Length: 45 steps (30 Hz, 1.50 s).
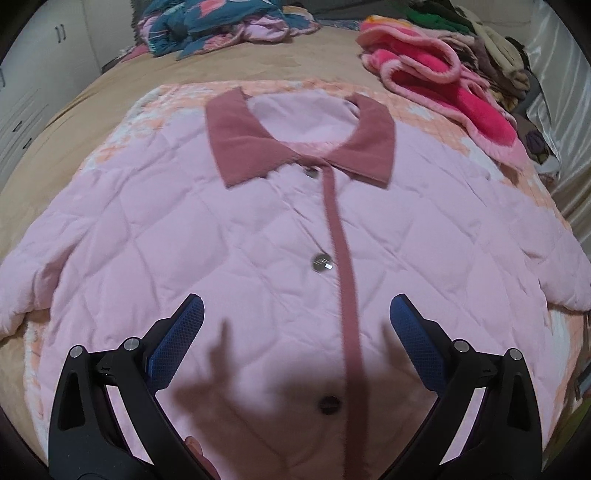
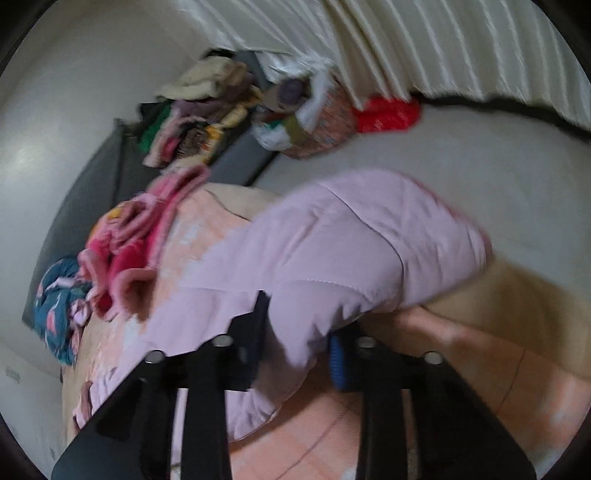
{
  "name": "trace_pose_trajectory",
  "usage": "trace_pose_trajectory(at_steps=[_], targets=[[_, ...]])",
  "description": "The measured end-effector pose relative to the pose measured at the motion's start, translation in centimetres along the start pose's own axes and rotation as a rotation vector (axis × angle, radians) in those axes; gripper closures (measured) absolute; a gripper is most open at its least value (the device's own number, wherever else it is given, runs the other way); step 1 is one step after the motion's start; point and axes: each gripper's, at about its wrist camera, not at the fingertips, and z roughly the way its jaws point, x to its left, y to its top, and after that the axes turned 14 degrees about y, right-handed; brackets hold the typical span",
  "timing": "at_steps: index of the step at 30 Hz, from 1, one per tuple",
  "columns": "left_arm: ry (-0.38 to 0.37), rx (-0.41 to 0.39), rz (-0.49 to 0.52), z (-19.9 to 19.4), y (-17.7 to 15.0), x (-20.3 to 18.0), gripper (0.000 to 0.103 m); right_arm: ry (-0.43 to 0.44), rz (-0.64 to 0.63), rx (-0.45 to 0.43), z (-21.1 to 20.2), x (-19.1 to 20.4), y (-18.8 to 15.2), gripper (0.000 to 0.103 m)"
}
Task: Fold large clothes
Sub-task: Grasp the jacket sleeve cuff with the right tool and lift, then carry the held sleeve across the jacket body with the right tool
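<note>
A pale pink quilted jacket (image 1: 240, 229) with a dusty-rose collar (image 1: 236, 136) and button placket lies front-up and spread flat on the bed. My left gripper (image 1: 295, 317) hovers open and empty above its lower front, blue pads wide apart, casting a shadow on the fabric. In the right wrist view my right gripper (image 2: 299, 332) is shut on the jacket's sleeve (image 2: 354, 251), which bunches up and is lifted off the bed near the bed's edge. The view is blurred.
A peach patterned quilt (image 1: 424, 107) lies under the jacket on a tan bedspread (image 1: 147, 77). A bright pink fleece garment (image 1: 443, 81) lies at the back right, a teal patterned heap (image 1: 214, 22) at the back left. Stacked clothes (image 2: 199, 114) and bags (image 2: 314, 118) sit beside the bed by a curtain.
</note>
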Motion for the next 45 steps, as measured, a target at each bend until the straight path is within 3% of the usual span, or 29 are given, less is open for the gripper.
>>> trace_pose_trajectory(at_steps=[9,16,19,24,29,38,45], targets=[[-0.027,-0.009,-0.117,-1.6,1.5,5.2,0.008,0.108,-0.317,-0.011,-2.3,12.3,1.6,0.087],[-0.027,-0.074,-0.187,-3.6,1.9,8.3,0.008,0.217,-0.457,0.014,-3.4,21.4,1.2,0.088],[-0.059,-0.091,-0.200,-4.4,2.0,9.3,0.008,0.246,-0.500,0.006,-3.9,24.3,0.6,0.088],[-0.098,-0.141,-0.228,-5.8,2.1,10.8,0.008,0.293,-0.570,0.006,-5.0,28.4,-0.9,0.088],[-0.100,-0.104,-0.259,-4.6,2.2,12.2,0.008,0.305,-0.626,0.013,-5.3,31.7,-2.6,0.088],[-0.126,-0.112,-0.289,-4.5,2.0,13.9,0.008,0.353,-0.670,0.049,-4.8,35.5,-5.5,0.088],[-0.120,-0.121,-0.291,-4.9,1.8,14.4,0.008,0.439,-0.685,0.120,-4.4,38.1,-8.4,0.088]])
